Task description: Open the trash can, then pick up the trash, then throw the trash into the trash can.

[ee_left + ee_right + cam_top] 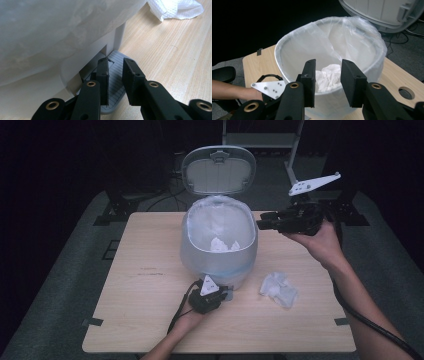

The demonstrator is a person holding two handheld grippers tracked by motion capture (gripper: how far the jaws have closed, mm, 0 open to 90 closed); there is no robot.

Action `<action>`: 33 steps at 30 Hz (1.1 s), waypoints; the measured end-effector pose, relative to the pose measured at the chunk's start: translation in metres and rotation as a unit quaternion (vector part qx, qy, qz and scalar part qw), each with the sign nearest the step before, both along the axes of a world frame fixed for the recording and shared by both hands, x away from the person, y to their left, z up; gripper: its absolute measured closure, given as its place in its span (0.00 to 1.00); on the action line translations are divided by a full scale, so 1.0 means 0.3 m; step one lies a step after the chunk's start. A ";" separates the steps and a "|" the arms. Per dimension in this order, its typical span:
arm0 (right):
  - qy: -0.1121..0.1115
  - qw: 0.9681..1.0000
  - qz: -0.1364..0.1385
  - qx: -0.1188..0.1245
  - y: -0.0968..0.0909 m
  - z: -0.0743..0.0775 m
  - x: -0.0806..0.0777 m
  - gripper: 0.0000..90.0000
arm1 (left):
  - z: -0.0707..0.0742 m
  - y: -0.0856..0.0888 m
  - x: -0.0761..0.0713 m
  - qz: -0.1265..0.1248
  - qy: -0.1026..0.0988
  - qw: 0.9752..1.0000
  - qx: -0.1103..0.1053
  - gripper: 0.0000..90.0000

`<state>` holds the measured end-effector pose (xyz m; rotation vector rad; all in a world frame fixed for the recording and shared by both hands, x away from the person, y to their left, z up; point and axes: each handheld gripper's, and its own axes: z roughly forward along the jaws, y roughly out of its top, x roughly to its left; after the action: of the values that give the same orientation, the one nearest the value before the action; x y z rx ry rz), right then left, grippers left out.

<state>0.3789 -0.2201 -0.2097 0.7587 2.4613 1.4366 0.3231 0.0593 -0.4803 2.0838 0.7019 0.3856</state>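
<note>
The high view looks from above the person's side of the table (150,320), forward and down, with the bin (219,245) a little toward 12 o'clock from the centre. The left gripper view sits very low and very close to the foot of the bin (62,37), facing its pedal (116,72) between the jaws. The right gripper view looks from higher, at the bin's 3 o'clock side, down into its open mouth (329,50). All three views share the bin; the high view and the left gripper view share the paper towel (278,289) (175,8).
</note>
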 end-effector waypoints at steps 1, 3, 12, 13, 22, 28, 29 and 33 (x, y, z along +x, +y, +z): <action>-0.001 1.000 -0.003 -0.001 -0.010 -0.002 -0.005 0.71 | 0.000 0.000 0.000 0.000 0.000 1.000 0.000 0.84; -0.001 1.000 -0.006 0.000 -0.029 -0.008 -0.011 0.71 | 0.000 0.000 0.000 0.000 0.000 1.000 0.000 0.84; 0.000 1.000 -0.025 0.001 -0.094 -0.029 -0.035 0.67 | 0.001 0.002 0.002 0.000 0.004 1.000 -0.001 0.84; 0.002 1.000 -0.027 0.000 -0.100 -0.033 -0.037 0.66 | 0.001 0.002 0.002 0.000 0.003 1.000 -0.002 0.84; 0.010 0.999 -0.038 -0.007 -0.144 -0.092 -0.053 0.65 | 0.001 0.002 0.002 0.000 0.003 1.000 -0.002 0.84; 0.017 0.999 -0.042 -0.007 -0.173 -0.132 -0.066 0.65 | 0.000 0.001 0.002 -0.001 0.002 1.000 -0.001 0.84; 0.018 0.999 -0.043 -0.009 -0.176 -0.137 -0.069 0.65 | 0.001 0.002 0.002 -0.001 0.003 1.000 -0.002 0.84; 0.022 0.999 -0.044 -0.009 -0.195 -0.159 -0.074 0.63 | 0.000 0.001 0.001 0.000 0.001 1.000 -0.001 0.84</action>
<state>0.3566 -0.2786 -0.2574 0.8926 2.4355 1.3799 0.3233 0.0595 -0.4802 2.0833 0.7023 0.3822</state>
